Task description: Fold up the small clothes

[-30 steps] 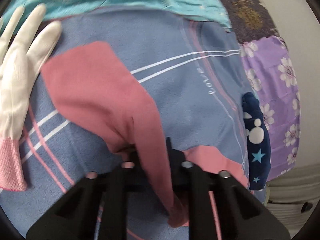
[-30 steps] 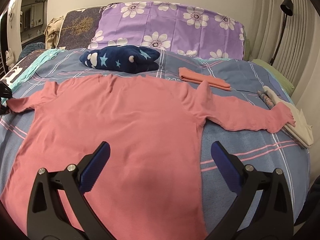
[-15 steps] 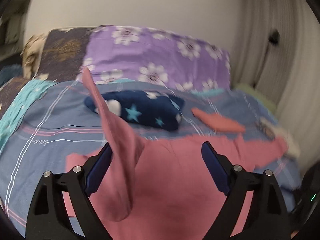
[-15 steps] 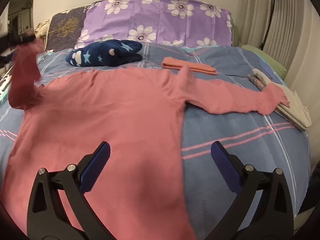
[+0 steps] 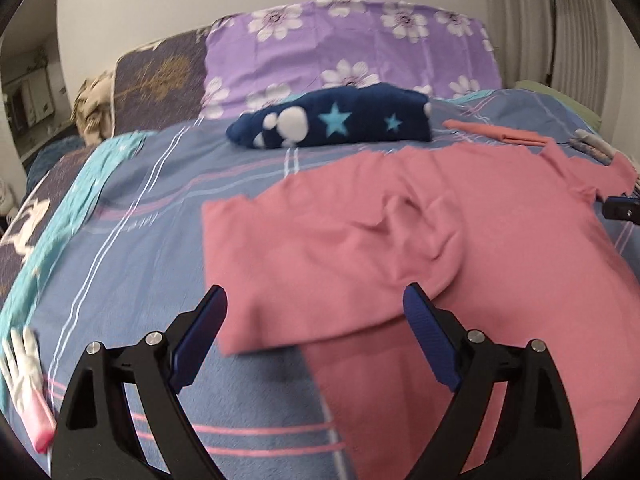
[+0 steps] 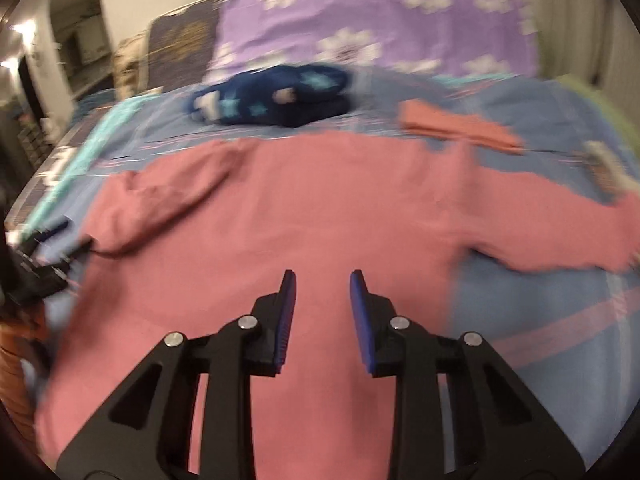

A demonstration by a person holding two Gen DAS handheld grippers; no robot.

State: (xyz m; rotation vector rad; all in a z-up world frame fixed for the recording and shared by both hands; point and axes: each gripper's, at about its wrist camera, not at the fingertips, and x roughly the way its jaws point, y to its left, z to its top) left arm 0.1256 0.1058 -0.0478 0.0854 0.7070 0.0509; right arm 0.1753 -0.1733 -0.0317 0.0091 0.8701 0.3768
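Right wrist view is pretty smeared, so the navy star bundle [image 6: 276,98] and floral pillow [image 6: 376,24] are mush. The pink shirt [image 6: 304,216] runs off the bottom edge, and its far sleeve cuff [image 6: 628,236] gets cut at the right rim.

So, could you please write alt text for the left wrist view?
A pink long-sleeved cotton top lies on a blue striped bedsheet, its near sleeve folded across the body. The left gripper hovers open above it; a folded navy star-print fleece sits behind.
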